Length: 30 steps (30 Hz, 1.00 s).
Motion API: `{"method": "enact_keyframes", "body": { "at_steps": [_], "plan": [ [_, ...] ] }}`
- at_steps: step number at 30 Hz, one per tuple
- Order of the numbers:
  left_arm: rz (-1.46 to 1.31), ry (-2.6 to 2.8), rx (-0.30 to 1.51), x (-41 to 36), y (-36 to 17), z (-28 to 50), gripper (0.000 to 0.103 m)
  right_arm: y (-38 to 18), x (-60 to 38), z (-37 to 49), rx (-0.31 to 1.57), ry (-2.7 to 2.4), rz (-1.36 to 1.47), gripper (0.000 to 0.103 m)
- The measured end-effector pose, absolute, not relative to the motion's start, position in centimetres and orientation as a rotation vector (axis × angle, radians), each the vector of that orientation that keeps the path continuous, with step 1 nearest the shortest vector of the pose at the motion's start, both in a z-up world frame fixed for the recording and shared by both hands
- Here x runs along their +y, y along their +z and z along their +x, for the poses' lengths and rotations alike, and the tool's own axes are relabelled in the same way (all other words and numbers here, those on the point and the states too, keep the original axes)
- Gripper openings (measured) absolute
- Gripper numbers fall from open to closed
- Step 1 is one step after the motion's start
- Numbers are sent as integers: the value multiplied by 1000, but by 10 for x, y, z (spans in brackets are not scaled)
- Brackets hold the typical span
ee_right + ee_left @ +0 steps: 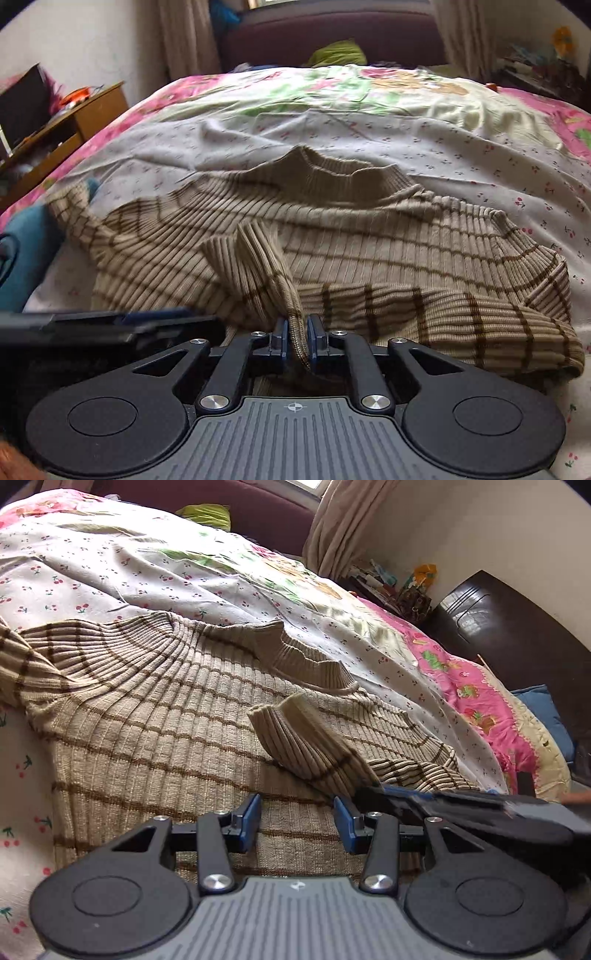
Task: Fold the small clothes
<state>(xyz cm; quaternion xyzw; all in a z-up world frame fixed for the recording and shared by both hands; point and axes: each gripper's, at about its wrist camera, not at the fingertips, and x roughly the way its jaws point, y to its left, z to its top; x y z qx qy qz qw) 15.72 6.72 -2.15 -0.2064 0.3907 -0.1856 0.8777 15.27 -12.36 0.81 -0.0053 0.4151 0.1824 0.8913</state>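
A beige ribbed sweater (166, 709) with thin brown stripes lies spread on the bed, its collar (332, 173) at the far side. One sleeve (251, 266) is folded in over the chest, cuff (291, 731) raised off the body. My right gripper (297, 325) is shut on that sleeve, the knit pinched between its blue pads. In the left wrist view it comes in blurred from the right (384, 792). My left gripper (296, 805) stands open just above the sweater's body, nothing between its fingers. The other sleeve (22, 664) trails off to the left.
The sweater rests on a white cherry-print sheet (110, 572) over a pink flowered quilt (461, 686). A dark cabinet (517, 627) flanks one side of the bed, a wooden nightstand (74, 118) the other. A blue cloth (26, 251) lies by the trailing sleeve.
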Motion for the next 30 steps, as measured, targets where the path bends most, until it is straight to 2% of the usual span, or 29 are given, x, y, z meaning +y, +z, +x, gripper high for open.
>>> {"method": "enact_keyframes", "body": {
  "at_steps": [5,14,18,23,24,30],
  "plan": [
    [-464,-399,805,73,-19,156,54,28,-125,127,888,431,-111,16],
    [-526,-398,749,88,-11,152,55,55,-142,150,813,371,-93,18],
    [-525,-400,739,88,-10,152,55,53,-149,154,826,365,-89,24],
    [-540,-393,746,92,-10,151,56,47,-130,168,855,457,-76,25],
    [-540,-401,754,92,-11,151,56,46,-123,171,861,479,-96,29],
    [-497,-443,775,83,-11,150,56,38,-94,198,934,626,-284,36]
  ]
}}
